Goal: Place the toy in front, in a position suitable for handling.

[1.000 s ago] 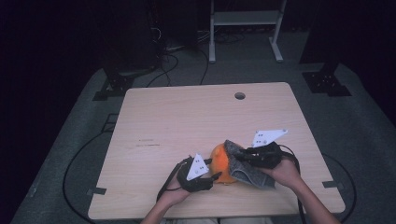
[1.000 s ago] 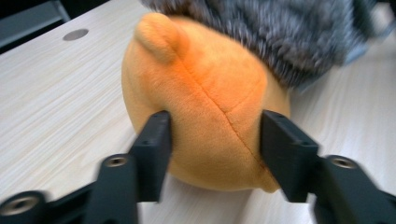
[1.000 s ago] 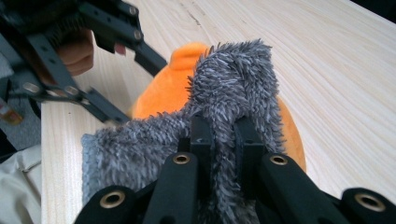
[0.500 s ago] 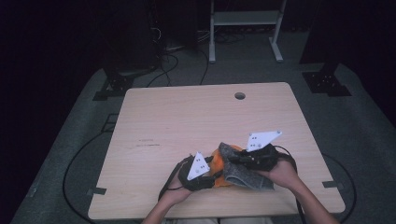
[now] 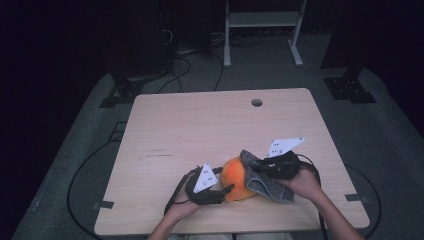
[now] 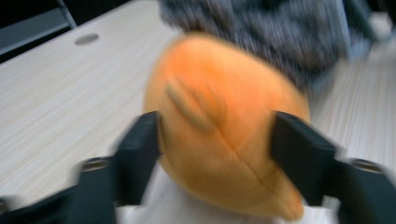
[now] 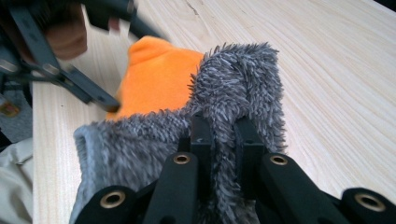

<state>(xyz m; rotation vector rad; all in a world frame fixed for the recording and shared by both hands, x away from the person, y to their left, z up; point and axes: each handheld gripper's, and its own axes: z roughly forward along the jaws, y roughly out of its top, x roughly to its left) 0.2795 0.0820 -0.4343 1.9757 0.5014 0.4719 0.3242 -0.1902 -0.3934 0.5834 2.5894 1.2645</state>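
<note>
Here, left gripper [image 5: 227,189] clamps orange plush [image 5: 236,177], right gripper [image 5: 255,163] pinches grey cloth [image 5: 265,182] nr table's [image 5: 200,120] front edge.

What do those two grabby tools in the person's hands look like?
Both are black. The left gripper and the right gripper each carry a pale grey three-cornered plate with small dark dots on top, and a black cable trails back from each. Up close, the jaws are flat black bars held by brass-coloured screws. The forearms are bare, with no sleeves or gloves showing.

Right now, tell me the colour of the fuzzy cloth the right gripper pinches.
Grey cloth, clearest in the right gripper view.
</note>
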